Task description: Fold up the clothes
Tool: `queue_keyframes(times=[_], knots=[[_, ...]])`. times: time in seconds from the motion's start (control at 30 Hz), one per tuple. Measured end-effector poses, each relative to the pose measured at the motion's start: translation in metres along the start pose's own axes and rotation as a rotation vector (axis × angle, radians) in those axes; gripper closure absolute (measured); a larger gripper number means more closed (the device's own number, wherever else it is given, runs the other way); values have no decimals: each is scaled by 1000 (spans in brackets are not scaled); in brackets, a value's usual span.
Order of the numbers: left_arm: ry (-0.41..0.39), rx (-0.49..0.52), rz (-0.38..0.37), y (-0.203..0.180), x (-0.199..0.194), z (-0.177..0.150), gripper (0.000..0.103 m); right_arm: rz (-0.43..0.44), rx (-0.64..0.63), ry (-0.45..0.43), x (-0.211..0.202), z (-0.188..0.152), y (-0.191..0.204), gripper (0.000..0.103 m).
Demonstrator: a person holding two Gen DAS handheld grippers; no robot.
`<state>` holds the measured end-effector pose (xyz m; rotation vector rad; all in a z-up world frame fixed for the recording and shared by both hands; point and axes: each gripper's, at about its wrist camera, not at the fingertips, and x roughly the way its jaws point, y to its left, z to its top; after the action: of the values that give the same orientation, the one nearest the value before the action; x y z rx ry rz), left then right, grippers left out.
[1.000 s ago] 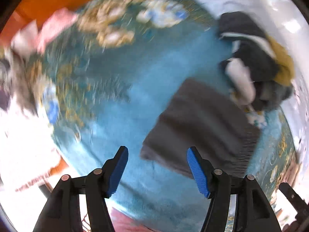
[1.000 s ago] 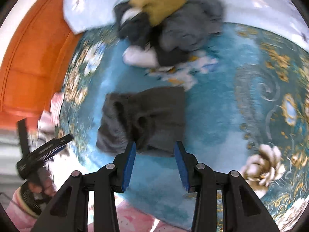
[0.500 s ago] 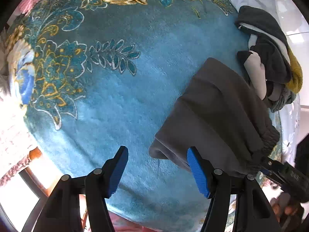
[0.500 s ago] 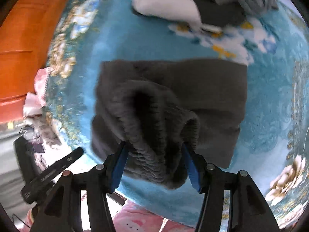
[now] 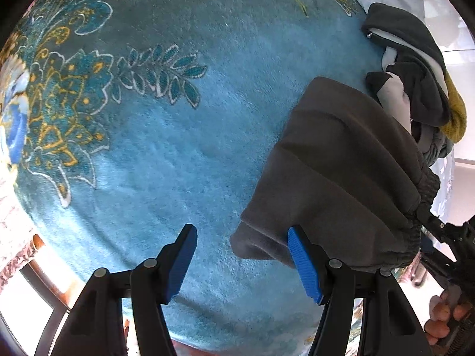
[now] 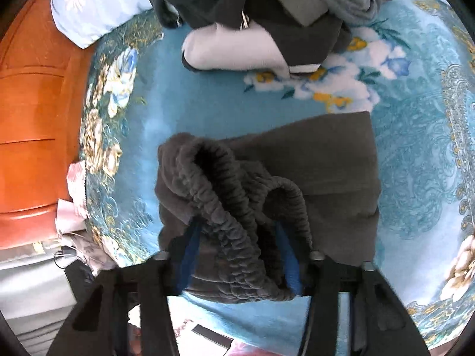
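Folded dark grey fleece trousers [image 6: 326, 163] lie on a teal flowered blanket [image 6: 207, 103]. Their elastic waistband [image 6: 237, 207] is bunched up in a hump between the fingers of my right gripper [image 6: 237, 258], which is shut on it; the fingers look blurred. In the left wrist view the trousers [image 5: 341, 178] lie to the right, and one corner of them reaches in between the fingers of my open left gripper [image 5: 243, 259], close to the right pad, unheld. The right gripper [image 5: 424, 219] shows at the waistband end, with a hand [image 5: 442, 320] below it.
A heap of unfolded clothes [image 6: 267, 6], dark grey, white and mustard, sits just beyond the trousers, also as the heap [image 5: 415, 74]. A pale blue pillow [image 6: 89, 9] and an orange wooden headboard [image 6: 29, 118] lie to the left. Bare blanket [image 5: 178, 148] stretches left of the trousers.
My right gripper moved in over the waistband, widened, then closed around it. The left gripper came down near the trousers' opposite corner and stayed open.
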<state>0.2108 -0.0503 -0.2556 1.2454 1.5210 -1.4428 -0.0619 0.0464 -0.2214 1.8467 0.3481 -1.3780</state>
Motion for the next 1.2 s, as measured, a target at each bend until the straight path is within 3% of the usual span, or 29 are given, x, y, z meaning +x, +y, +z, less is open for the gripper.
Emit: queue_keyframes(times=[0.17,0.37,0.5,0.67,0.8,0.93,1.2], knots=[[-2,27,-15,-12,6,1,36,54,-32,-15,-17,0,5,87],[19,104,-82,-43,12,-4,36,101,-60,-30,-32,2,13,90],[36,159,-79,-65,18,-7,36,133,-68,-62,-51,5,8,91],[69,214,-64,-87,28,-11,36,82,-25,-66,-48,13,-21,91],[108,250,-28,-96,39,-14,36,32,61,5,-22,8,-59,91],[134,257,-2,-102,50,-16,36,20,94,38,-12,-8,-74,91],[115,312,-37,-137,45,-16,35,-21,59,-44,-32,13,-73,91]])
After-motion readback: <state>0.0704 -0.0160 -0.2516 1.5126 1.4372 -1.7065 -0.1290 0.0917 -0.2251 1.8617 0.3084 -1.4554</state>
